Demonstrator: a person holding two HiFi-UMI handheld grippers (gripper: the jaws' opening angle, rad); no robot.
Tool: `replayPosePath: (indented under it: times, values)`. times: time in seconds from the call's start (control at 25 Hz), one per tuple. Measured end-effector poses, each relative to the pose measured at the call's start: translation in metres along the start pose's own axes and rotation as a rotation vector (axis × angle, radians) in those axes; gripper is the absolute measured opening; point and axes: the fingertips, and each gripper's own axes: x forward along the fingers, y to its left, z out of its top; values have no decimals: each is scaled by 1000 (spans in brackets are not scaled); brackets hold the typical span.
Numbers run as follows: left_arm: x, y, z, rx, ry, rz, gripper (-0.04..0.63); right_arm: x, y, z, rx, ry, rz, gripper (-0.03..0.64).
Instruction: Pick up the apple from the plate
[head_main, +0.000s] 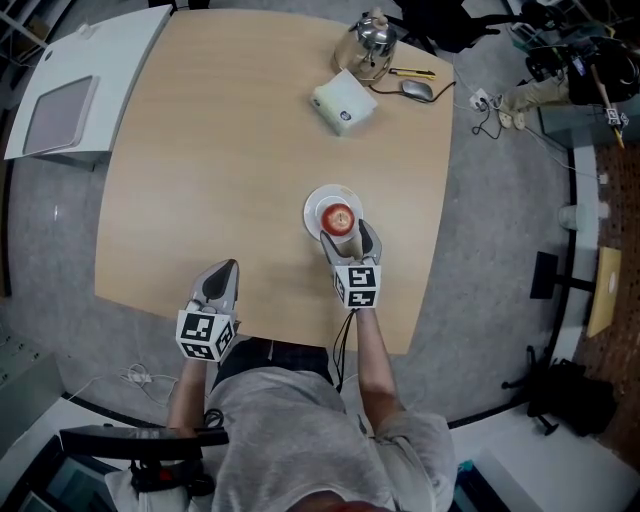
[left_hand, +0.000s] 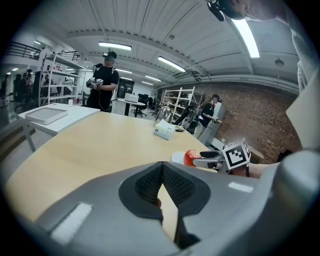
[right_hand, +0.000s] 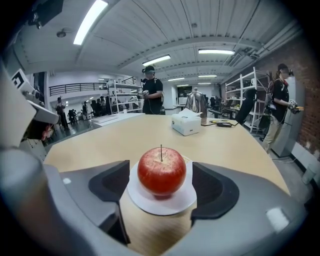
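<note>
A red apple (right_hand: 161, 171) with its stem up sits on a small white plate (right_hand: 185, 200) on the wooden table (head_main: 220, 170). My right gripper (right_hand: 161, 175) is open, one jaw on each side of the apple, and the pads stand apart from it. The head view has the apple (head_main: 338, 217) on the plate (head_main: 318, 200) just beyond the right gripper (head_main: 348, 240). My left gripper (head_main: 222, 272) rests low near the table's front edge, left of the plate, shut with nothing in it. In the left gripper view the pads of the left gripper (left_hand: 162, 167) meet, with the apple (left_hand: 190, 158) far off to the right.
A white tissue box (head_main: 343, 104), a glass kettle (head_main: 370, 45) and a mouse (head_main: 417, 90) stand at the table's far side. A white side table with a tray (head_main: 60, 110) is at the far left. People stand in the background.
</note>
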Motion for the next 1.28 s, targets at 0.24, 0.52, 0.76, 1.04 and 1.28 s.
replayPosePath:
  times: [0.24,0.52,0.76,1.04,1.28]
  values:
    - [5,1,0,-3,7,5,20,7,-3,0,1,9,10,387]
    - [5,0,0,-5,8,9,20,7,-4,-3,12,19,17,351]
    - [5,2,0,-7,6,15,20,10,-3,-2,21,16,23,339]
    - [3,5,-2,-11,-2,24,20,11,-6,-3,13,19,21,337]
    - [-11,2,2,-10,-18,32,20,0,0,2,5,10,26,336]
